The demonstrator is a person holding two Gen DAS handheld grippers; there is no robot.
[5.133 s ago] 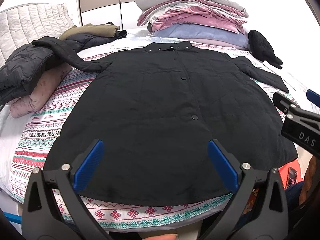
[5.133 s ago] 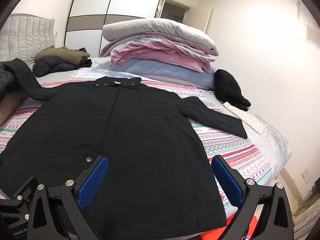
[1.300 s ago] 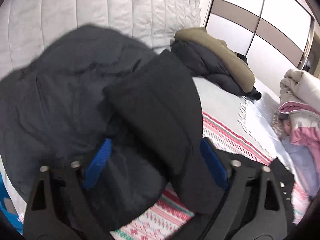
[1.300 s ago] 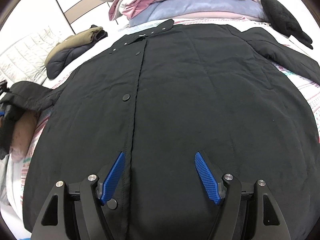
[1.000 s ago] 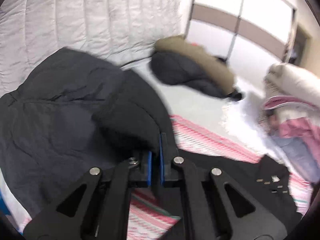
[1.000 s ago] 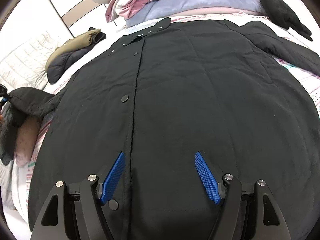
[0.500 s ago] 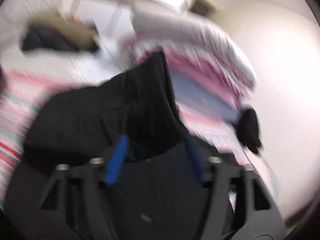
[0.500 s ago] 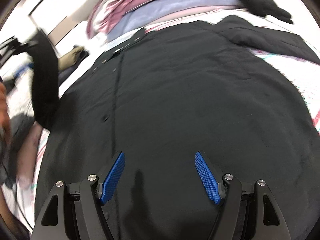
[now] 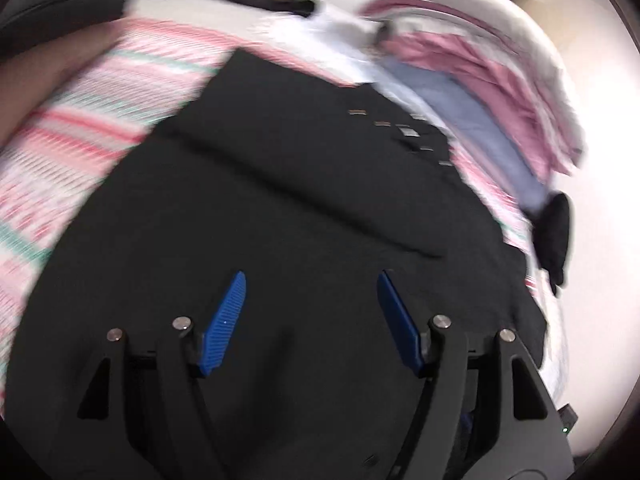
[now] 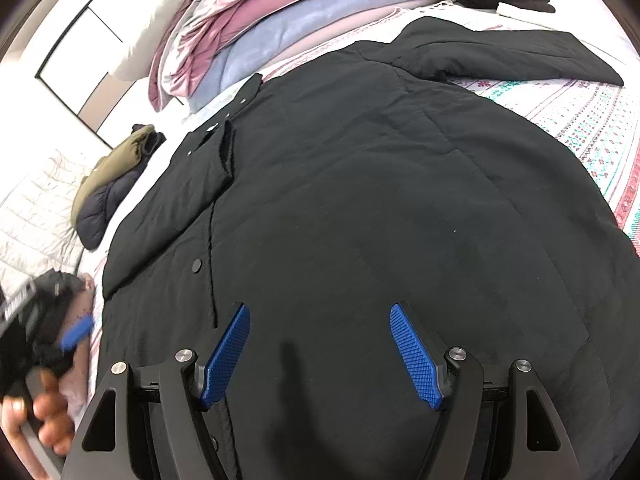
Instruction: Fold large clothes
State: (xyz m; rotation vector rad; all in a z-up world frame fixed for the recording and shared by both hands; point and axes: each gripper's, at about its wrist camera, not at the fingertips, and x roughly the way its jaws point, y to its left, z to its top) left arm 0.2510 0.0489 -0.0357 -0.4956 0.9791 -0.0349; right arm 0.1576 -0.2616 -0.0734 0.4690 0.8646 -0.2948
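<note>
The coat (image 10: 380,208) lies flat, front up, on the striped bedspread (image 10: 592,120). Its long axis runs from the hem under my claws to the collar (image 10: 244,96), which points at the stacked bedding (image 10: 280,12). One sleeve (image 10: 500,56) stretches out sideways toward the far right; the other sleeve (image 9: 304,184) lies folded across the chest. My left claw (image 9: 310,300) hovers over the lower front, jaws opening, nothing between the pads. My right claw (image 10: 320,332) hangs above the hem near the button line, jaws spread and empty. My left hand (image 10: 36,408) shows at the right view's lower left edge.
</note>
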